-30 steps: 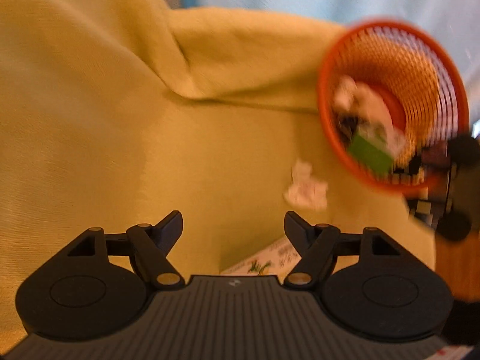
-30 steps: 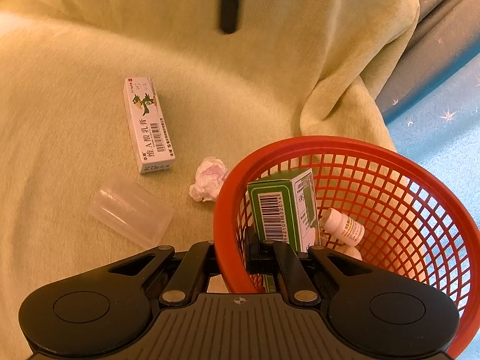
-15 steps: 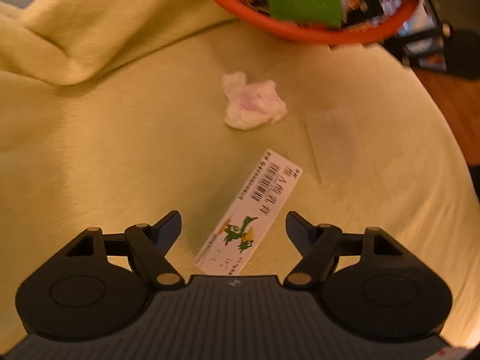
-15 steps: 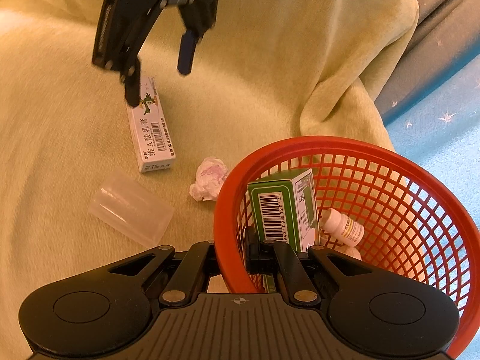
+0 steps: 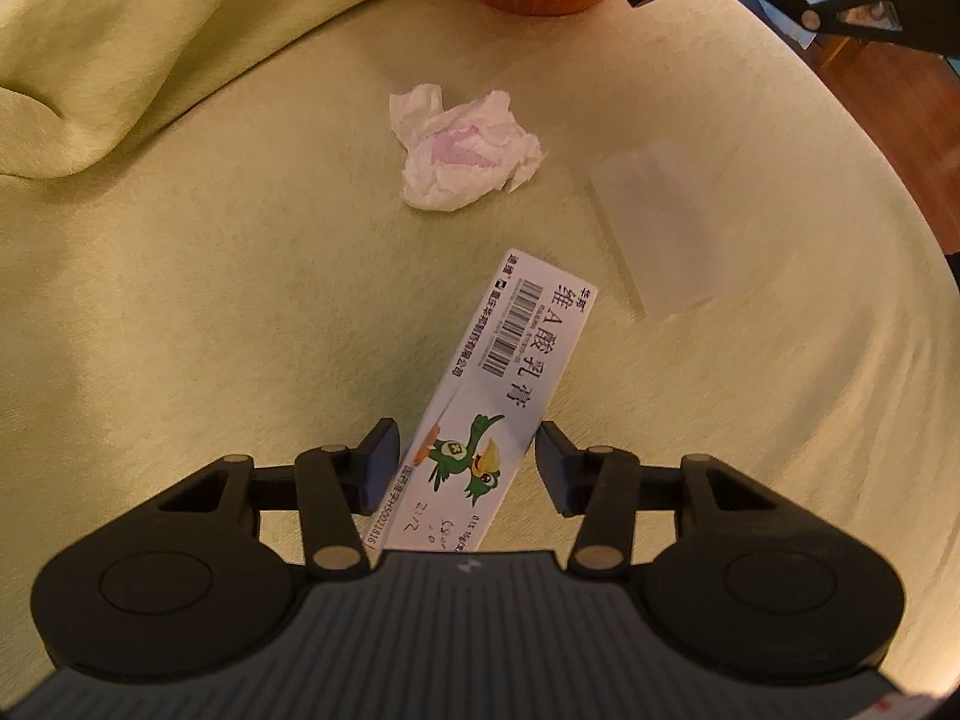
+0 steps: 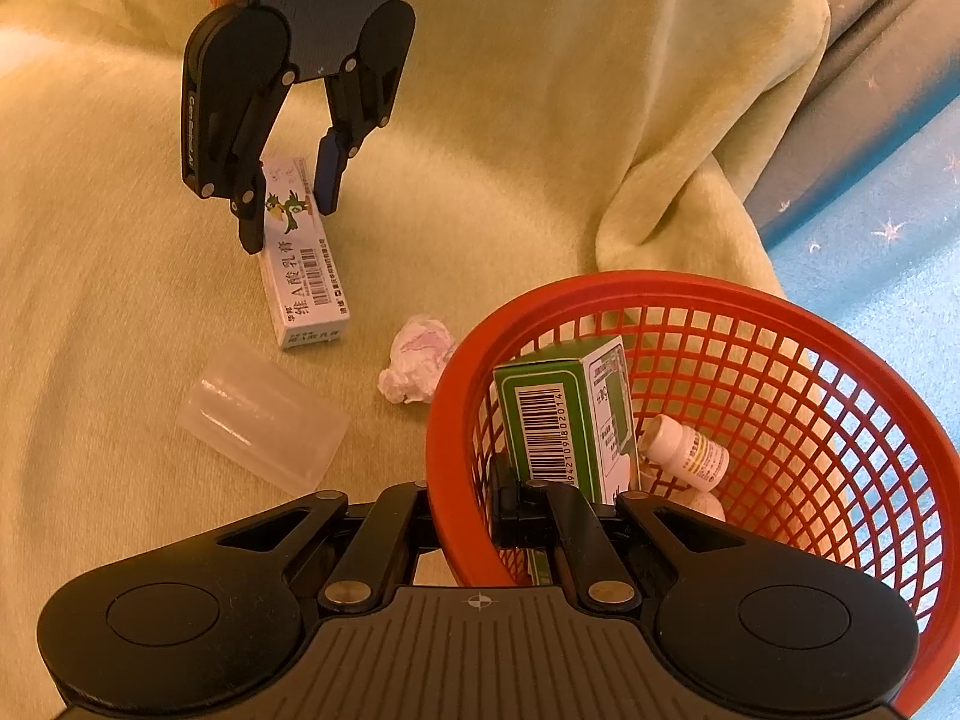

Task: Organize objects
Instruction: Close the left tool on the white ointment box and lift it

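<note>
Straddling the long white cardboard box with a green bird print (image 5: 503, 396), the left hand-held gripper (image 5: 465, 461) stands open on the yellow-green cloth-covered surface (image 5: 210, 300); rightward, the right hand-held gripper (image 6: 462, 519) clamps the red plastic mesh basket (image 6: 780, 324) rim.

A pale yellow-green fleece blanket (image 6: 540, 138) covers the whole working surface, lying mostly smooth and bunching into thick folds (image 5: 90, 90) along one side. Past its draped edge lies a light blue floor covering with small star marks (image 6: 888, 222), and beside that runs a grey padded edge (image 6: 870, 48), also star-marked. In the left wrist view a strip of reddish-brown wooden floor (image 5: 894, 84) shows beyond the blanket's rounded edge.
</note>
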A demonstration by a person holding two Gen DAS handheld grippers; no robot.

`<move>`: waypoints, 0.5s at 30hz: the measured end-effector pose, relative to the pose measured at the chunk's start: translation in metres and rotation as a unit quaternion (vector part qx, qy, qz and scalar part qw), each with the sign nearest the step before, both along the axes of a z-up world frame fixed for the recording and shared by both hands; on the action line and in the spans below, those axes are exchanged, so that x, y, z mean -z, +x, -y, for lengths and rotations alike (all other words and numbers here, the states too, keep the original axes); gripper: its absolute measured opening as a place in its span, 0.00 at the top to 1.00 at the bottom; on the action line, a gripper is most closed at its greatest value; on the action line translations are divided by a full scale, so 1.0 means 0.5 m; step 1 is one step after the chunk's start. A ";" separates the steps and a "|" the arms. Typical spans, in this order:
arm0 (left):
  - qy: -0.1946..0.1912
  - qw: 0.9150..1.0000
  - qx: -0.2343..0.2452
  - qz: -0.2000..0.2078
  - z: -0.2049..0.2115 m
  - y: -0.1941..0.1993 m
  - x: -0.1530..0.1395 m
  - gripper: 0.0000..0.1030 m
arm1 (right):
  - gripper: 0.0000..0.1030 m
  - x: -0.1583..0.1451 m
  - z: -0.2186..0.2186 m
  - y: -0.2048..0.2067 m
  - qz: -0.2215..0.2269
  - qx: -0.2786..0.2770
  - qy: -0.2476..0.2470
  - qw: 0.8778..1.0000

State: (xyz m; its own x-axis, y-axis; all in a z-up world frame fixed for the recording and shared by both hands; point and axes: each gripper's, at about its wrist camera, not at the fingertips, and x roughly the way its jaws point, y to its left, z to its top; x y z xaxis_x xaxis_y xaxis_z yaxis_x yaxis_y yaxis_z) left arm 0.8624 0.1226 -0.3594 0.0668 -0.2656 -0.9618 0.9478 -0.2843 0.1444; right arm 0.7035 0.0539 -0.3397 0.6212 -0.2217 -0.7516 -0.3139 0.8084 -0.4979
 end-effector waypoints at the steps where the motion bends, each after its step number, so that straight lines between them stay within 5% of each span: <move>1: 0.000 1.000 0.001 0.001 0.000 -0.001 0.001 0.57 | 0.99 -0.001 0.001 0.001 0.000 0.001 0.001 1.000; 15: -0.003 0.995 -0.085 -0.049 -0.021 0.004 -0.053 0.68 | 0.98 -0.003 0.009 0.009 -0.001 0.002 0.003 1.000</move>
